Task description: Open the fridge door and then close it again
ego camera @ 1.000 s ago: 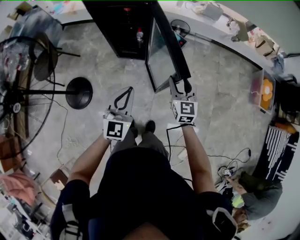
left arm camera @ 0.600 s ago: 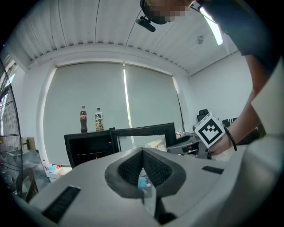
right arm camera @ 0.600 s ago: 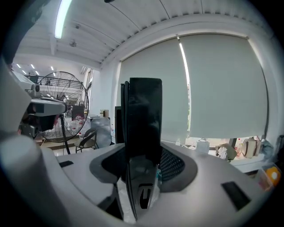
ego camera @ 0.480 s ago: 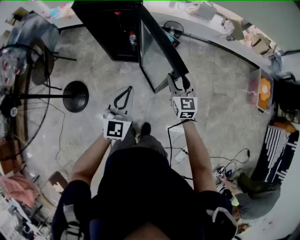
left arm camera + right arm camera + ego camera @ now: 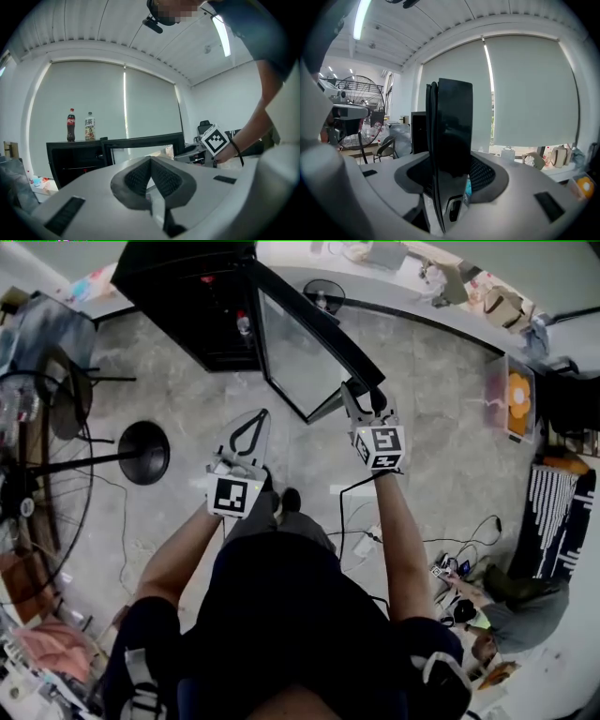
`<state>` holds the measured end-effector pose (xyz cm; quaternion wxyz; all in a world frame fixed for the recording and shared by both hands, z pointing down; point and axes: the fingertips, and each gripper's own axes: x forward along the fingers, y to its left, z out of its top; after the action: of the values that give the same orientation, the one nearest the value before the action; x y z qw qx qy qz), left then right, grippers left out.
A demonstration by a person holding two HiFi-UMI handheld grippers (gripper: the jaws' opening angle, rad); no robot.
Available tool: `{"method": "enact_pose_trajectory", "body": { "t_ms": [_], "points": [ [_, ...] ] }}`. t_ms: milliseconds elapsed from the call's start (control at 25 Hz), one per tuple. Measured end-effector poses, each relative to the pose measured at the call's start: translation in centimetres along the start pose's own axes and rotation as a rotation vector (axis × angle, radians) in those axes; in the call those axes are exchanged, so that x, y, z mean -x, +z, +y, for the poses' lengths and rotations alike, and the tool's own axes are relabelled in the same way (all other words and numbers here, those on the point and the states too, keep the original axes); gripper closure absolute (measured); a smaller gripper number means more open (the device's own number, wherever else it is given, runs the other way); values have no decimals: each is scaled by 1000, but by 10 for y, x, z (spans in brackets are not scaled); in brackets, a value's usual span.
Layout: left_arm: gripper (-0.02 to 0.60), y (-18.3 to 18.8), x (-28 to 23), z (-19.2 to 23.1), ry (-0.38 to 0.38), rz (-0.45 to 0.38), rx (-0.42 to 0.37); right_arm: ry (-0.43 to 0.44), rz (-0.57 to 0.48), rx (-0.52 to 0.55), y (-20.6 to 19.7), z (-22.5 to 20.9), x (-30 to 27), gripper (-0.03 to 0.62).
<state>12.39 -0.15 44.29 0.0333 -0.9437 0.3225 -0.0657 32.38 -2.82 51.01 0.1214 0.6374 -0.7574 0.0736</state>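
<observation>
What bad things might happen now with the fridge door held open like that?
The right hand-held gripper pinches only the thin edge of the fridge door; it might slip off and let the door swing. Two bottles stand on top of the fridge; a hard slam could tip them. Cables lie by the person's feet, a possible trip.

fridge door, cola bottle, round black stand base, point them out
fridge door (image 5: 300, 357), head view, glass pane
cola bottle (image 5: 71, 125), left gripper view, its body
stand base (image 5: 142, 453), head view, middle of the disc
</observation>
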Motion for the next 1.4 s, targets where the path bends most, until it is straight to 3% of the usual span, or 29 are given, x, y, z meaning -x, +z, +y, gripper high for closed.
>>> {"method": "enact_pose_trajectory", "body": {
  "t_ms": [440,1040,1400],
  "points": [
    [558,9,-36,11,-118,-32,-10,-53,43,-2,4,-45,-18,362],
    [558,11,-94,-2,-29,8,11,49,22,28,9,-99,-38,359],
    [558,12,-110,-3,2,19,5,50,23,51,10,-129,-56,352]
  ]
}}
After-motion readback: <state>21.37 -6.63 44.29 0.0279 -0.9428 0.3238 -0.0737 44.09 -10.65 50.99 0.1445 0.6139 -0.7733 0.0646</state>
